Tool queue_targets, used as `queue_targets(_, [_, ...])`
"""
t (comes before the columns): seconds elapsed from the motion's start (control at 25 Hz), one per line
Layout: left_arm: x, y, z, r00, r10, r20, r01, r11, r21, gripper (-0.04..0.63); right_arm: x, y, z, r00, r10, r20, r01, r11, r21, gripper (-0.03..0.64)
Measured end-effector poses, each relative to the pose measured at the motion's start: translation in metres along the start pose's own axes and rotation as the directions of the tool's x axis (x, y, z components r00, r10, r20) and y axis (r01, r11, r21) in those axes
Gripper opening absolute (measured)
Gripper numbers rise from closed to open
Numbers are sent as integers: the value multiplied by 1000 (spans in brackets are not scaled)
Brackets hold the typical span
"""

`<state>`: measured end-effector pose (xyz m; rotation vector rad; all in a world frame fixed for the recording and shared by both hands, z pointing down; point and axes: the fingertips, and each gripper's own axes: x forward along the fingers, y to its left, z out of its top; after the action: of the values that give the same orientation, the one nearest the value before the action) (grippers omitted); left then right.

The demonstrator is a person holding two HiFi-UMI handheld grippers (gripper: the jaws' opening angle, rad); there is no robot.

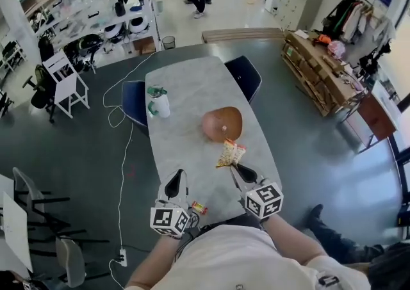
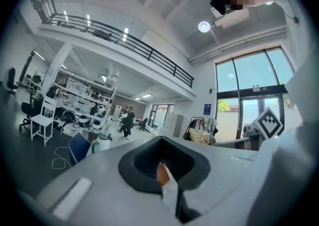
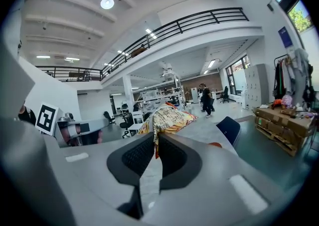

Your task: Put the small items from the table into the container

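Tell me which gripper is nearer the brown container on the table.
Right. The right gripper, jaws shut on a snack packet, sits just short of the brown container; the left gripper is farther back, off to its left.

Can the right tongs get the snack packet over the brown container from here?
Probably yes. The right tongs are shut on the snack packet, which is just short of the brown container in the head view; nothing stands between them.

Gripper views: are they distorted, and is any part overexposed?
Left gripper view: strong fisheye bending, black corners, ceiling lamp blown out to white. Right gripper view: the same bending and dark corners, but the snack packet between the jaws looks fairly clear.
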<state>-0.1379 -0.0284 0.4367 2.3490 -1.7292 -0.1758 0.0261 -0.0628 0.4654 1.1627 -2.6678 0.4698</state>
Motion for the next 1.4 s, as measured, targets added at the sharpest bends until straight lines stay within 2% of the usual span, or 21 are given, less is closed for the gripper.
queue_targets(0.28, [3,-18,-3,998,-68,-9,68,997,25,3,-14,2,3,999,-22,43,22,1000,6,54])
queue_targets(0.48, [-1,-15,-2,998,-64,-11,64,998,27,3,-10,6,2,999,-21,34,21,1000,7,54])
queue_targets(0.76, [1,-5,-13,999,-25,-31,25,999,19,3,6,-12,-8,1000,-13,-17,13,1000,13,54])
queue_targets(0.96, [12,2,-26,998,31,-60,-30,1000,9,3,28,-46,-17,996,-3,-84,3,1000,-11,54])
queue_targets(1.16, [24,22,-37,990,115,-87,-115,993,-1,3,75,-86,-39,977,19,-214,-28,999,-36,54])
queue_targets(1.28, [27,33,-53,977,182,-115,-184,983,-12,3,109,-119,-59,957,33,-290,-50,997,-51,54])
queue_targets(1.4, [26,40,-71,954,258,-154,-264,964,-22,3,153,-154,-86,925,52,-377,-82,995,-63,55])
